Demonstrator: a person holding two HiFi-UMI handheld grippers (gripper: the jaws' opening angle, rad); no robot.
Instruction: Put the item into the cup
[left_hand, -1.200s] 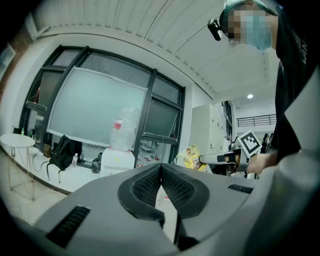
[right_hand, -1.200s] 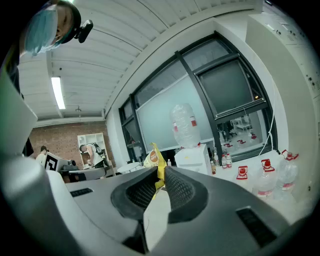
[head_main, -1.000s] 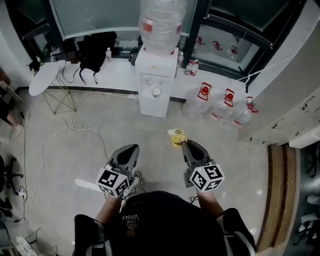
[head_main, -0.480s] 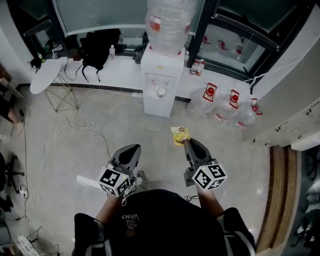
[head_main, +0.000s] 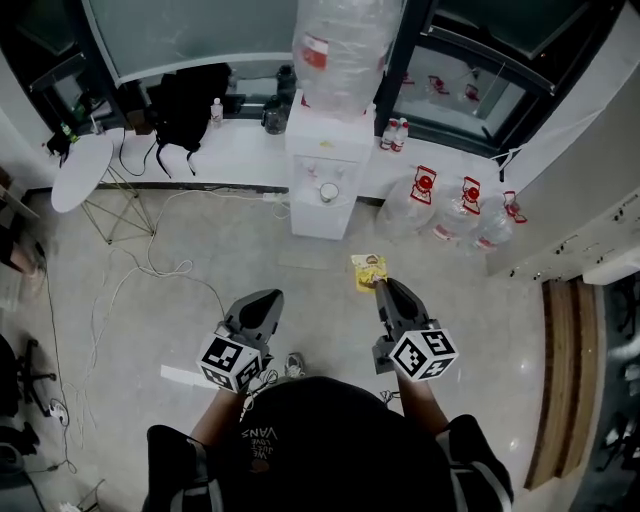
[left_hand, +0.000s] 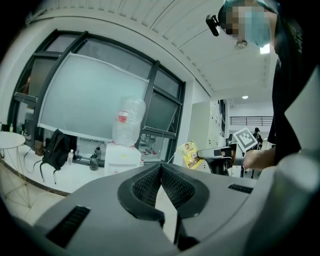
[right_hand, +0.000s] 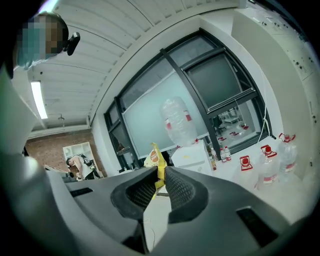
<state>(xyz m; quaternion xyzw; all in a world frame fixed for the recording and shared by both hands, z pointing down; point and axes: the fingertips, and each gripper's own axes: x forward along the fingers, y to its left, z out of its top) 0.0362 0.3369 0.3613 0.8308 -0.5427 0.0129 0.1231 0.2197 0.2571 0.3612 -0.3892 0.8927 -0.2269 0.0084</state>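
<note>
Above open floor (head_main: 285, 265), right claw (head_main: 384, 287) pinching packet (head_main: 367, 270)

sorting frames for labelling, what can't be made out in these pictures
- cup: none shows for certain in any view. The small round thing on the water dispenser in the head view is too small to name.
- yellow snack packet: its print is too small to read, and its lower part is hidden between the jaws of the right gripper in the right gripper view.
- water bottle: its top is cut off by the head view's upper edge.
</note>
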